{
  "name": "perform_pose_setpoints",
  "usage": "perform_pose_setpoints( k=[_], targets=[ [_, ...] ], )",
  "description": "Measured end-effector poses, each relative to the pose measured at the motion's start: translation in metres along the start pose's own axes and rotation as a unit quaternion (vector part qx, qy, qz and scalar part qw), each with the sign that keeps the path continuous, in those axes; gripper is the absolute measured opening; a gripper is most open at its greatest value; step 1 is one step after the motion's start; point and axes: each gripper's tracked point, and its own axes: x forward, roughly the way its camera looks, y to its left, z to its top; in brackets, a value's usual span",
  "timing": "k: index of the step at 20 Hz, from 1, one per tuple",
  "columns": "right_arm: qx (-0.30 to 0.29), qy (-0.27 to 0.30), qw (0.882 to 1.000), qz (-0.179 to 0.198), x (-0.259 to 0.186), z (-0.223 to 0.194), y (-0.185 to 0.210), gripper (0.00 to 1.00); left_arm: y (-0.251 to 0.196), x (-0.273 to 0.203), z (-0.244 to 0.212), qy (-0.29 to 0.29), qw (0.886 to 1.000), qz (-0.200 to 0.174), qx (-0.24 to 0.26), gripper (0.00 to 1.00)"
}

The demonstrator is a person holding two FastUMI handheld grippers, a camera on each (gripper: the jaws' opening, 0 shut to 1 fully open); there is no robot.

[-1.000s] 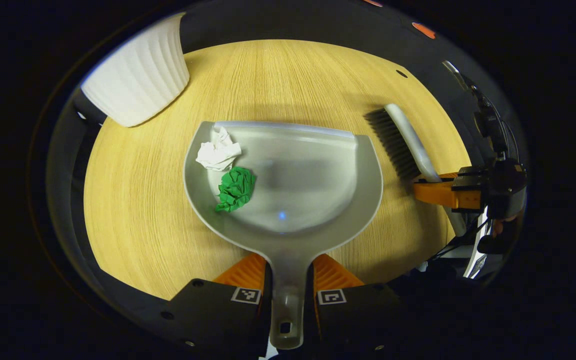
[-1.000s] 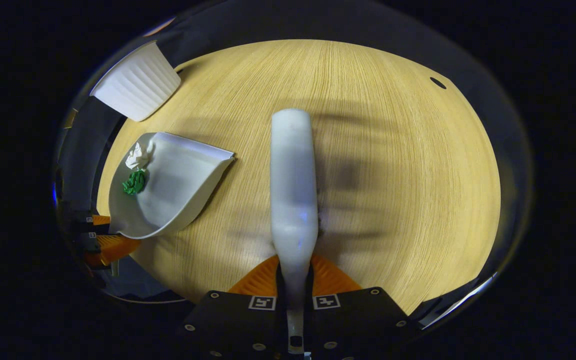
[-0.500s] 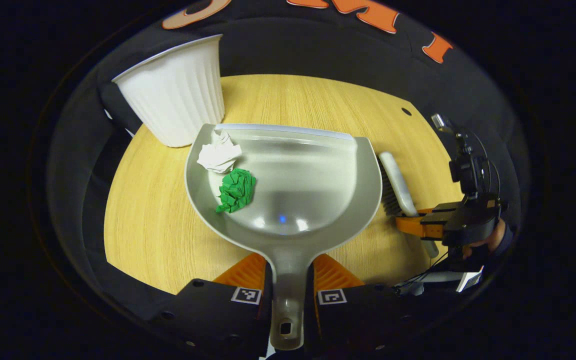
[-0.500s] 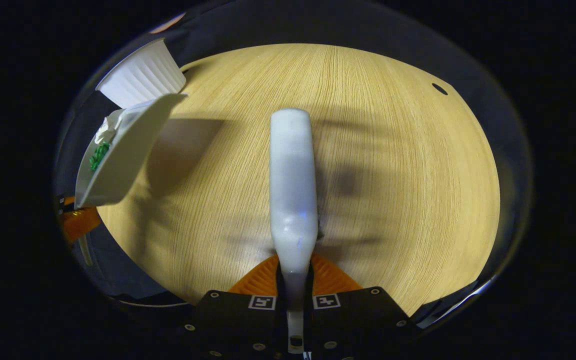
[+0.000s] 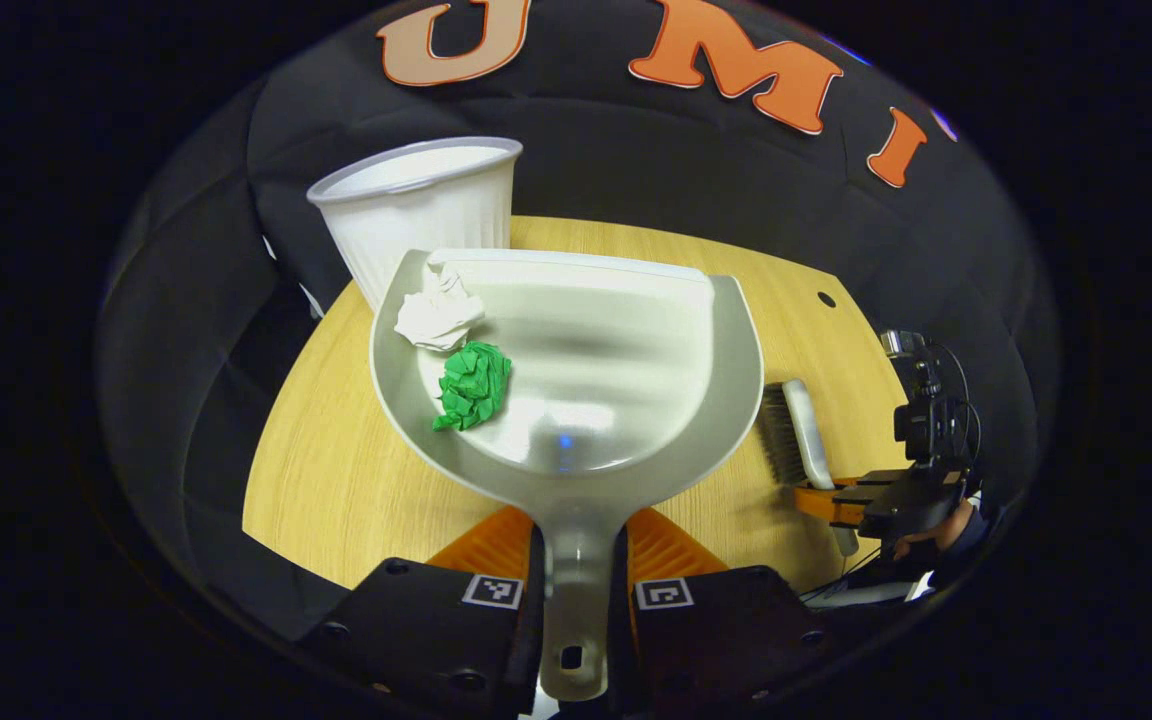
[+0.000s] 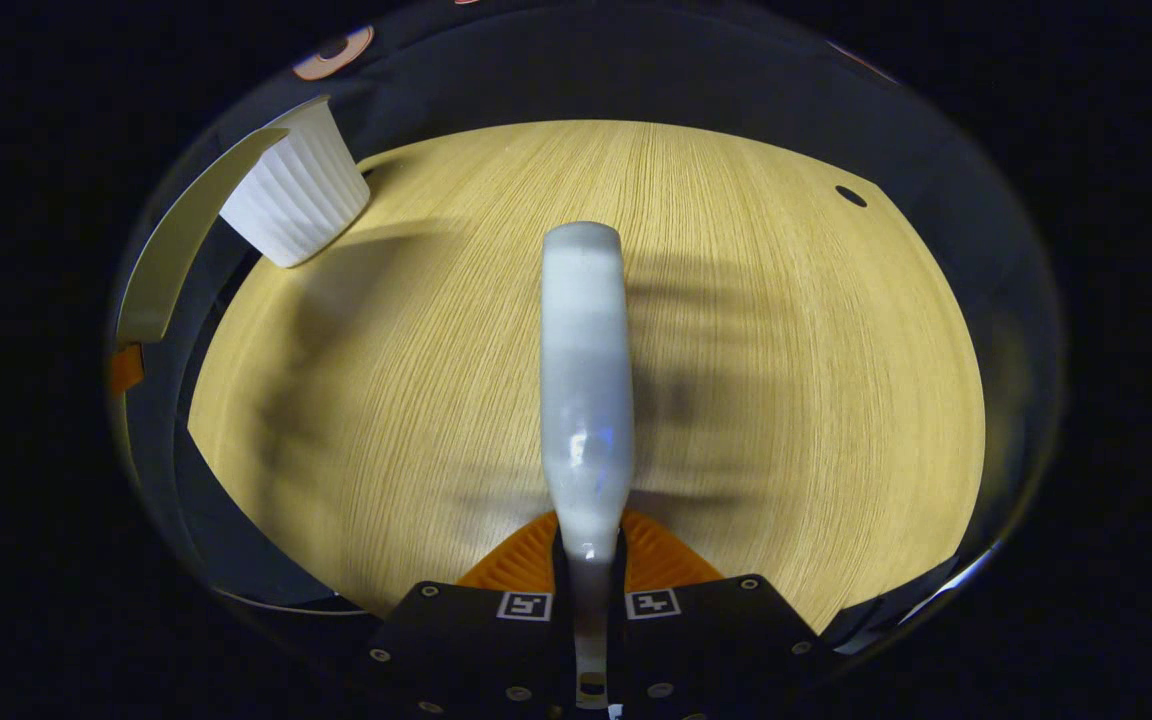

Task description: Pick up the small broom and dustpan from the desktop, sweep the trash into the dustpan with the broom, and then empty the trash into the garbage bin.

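The left hand-held gripper [image 5: 576, 560] clamps the dustpan [image 5: 636, 400] by its handle, the pan held above the worktop [image 5: 336, 480]. White paper [image 5: 436, 315] and green paper [image 5: 474, 383] lie inside it. Just beyond its front edge stands the bin [image 5: 416, 215]. The right hand-held gripper [image 6: 588, 560] grips the broom [image 6: 584, 370], which extends forward over the worktop, well apart from the bin.

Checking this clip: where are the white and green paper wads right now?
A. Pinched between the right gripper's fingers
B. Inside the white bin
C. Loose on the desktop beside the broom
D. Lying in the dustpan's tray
D: the white paper wad and the green paper wad lie in the dustpan, whose handle the left gripper holds.
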Motion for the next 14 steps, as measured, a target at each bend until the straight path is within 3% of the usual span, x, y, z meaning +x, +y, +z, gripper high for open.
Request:
perform_pose_setpoints(
  k=[5,14],
  targets=[
    [0.010,-0.041,0.999,0.001,-0.009,0.017,0.002,0.12,0.016,-0.007,0.028,-0.050,0.998,0.004,-0.024,0.27],
    [0.014,-0.136,0.991,0.001,-0.044,0.050,0.005,0.12,0.098,-0.004,0.100,-0.121,0.988,0.096,0.008,0.26]
  ],
)
